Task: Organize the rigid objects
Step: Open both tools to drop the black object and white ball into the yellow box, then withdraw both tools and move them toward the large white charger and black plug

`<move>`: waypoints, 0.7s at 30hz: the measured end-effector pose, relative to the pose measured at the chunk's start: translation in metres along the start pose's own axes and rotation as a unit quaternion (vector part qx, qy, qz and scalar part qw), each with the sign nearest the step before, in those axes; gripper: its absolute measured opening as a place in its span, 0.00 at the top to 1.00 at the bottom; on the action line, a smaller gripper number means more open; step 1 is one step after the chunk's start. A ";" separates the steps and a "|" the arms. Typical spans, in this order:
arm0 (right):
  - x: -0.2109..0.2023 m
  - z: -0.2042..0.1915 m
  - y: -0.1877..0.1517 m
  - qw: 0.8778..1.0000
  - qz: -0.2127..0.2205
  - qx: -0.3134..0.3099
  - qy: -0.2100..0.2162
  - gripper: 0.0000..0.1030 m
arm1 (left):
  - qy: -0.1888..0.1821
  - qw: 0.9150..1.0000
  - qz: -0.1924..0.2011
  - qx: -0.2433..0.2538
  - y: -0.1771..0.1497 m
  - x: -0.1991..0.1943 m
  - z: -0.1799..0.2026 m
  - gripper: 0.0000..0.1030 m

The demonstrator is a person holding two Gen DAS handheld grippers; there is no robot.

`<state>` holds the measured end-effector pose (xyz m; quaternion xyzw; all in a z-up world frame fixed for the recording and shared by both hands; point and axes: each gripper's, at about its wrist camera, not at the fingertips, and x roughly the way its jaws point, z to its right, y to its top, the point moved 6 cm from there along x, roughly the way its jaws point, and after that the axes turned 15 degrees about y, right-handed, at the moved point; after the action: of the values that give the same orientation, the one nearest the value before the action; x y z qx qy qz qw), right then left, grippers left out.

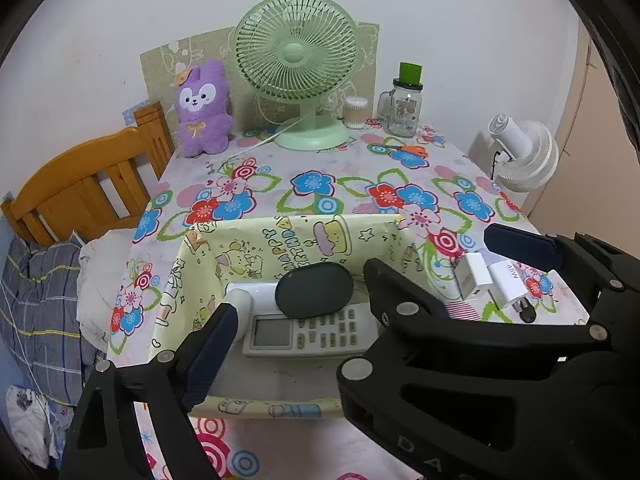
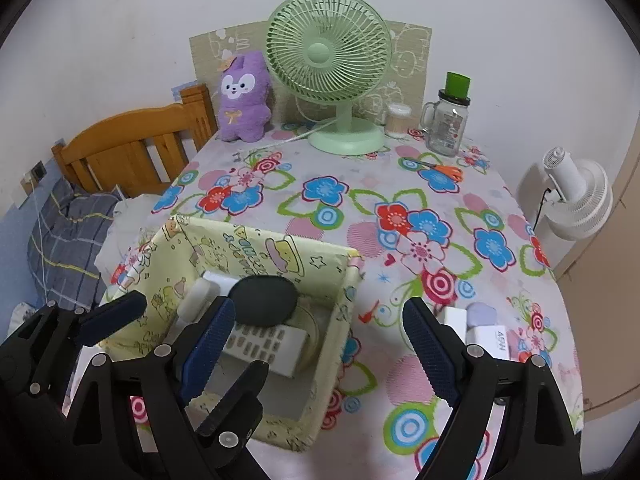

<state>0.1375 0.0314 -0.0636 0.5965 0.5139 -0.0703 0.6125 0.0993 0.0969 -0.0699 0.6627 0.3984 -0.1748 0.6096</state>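
Observation:
A yellow cartoon-print box stands on the flowered table. Inside it lie a white remote, a dark oval case and a white cylinder. My left gripper is open and empty over the box; it also shows in the right wrist view. My right gripper is open and empty at the box's right side; it also shows in the left wrist view. White charger plugs lie on the table right of the box.
At the back stand a green fan, a purple plush, a cotton-swab tub, and a glass jar. Orange scissors lie near the jar. A bed headboard is left, a white fan right.

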 end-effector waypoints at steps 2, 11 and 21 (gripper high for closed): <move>-0.005 0.003 -0.002 1.000 0.001 -0.002 -0.001 0.14 | 0.000 1.000 0.003 0.000 0.000 -0.004 0.004 0.12; -0.028 0.018 -0.007 1.000 0.008 0.005 -0.009 0.14 | -0.005 1.000 0.014 0.004 0.001 -0.021 0.025 0.12; -0.050 0.040 -0.013 0.999 0.018 0.014 -0.022 0.14 | -0.023 0.999 0.020 0.012 0.003 -0.034 0.051 0.12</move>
<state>0.1273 -0.0308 -0.0462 0.6125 0.4880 -0.0794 0.6168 0.0936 0.0385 -0.0530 0.6738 0.3687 -0.1822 0.6139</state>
